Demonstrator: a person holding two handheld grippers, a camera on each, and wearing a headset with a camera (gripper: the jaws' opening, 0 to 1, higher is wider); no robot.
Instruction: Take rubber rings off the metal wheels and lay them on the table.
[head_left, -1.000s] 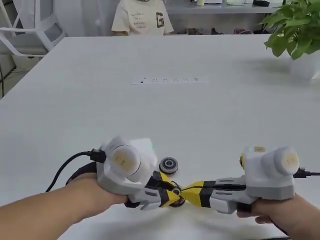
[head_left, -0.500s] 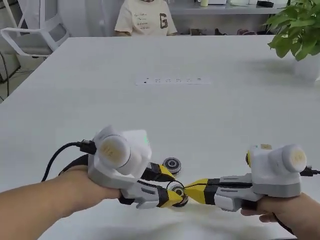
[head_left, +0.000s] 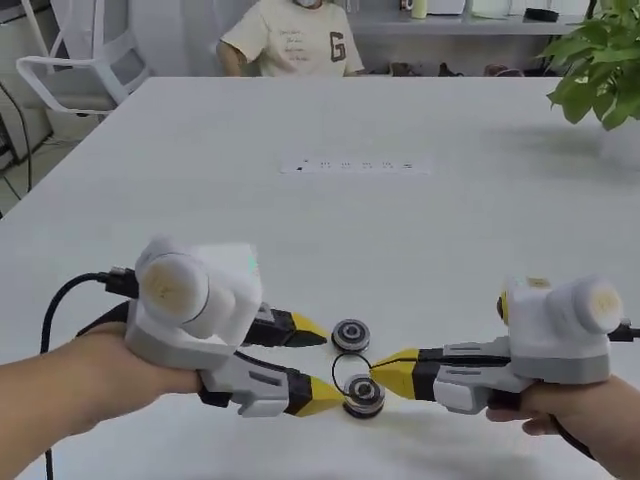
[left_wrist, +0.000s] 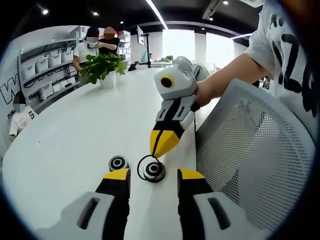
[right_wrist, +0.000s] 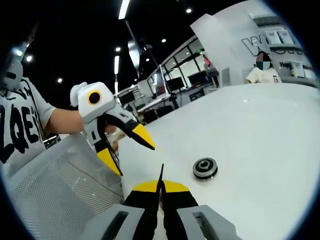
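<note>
My right gripper is shut on a thin black rubber ring, which hangs as a loop from its yellow tips just above the table. Right below the loop lies a metal wheel. A second wheel lies a little farther back. My left gripper is open, its jaws on either side of the ring and the near wheel, touching neither. In the left gripper view the ring dangles from the right gripper over the near wheel, with the other wheel to its left. In the right gripper view the ring stands edge-on above the shut jaws, beside a wheel.
The white table stretches far ahead, with a strip of small marks at its middle. A potted plant stands at the back right. A person sits at the far edge. A mesh chair is close to the table's near edge.
My left gripper has opened, let go of the near wheel and drawn back to the left. The ring has come off and now hangs from my shut right gripper.
</note>
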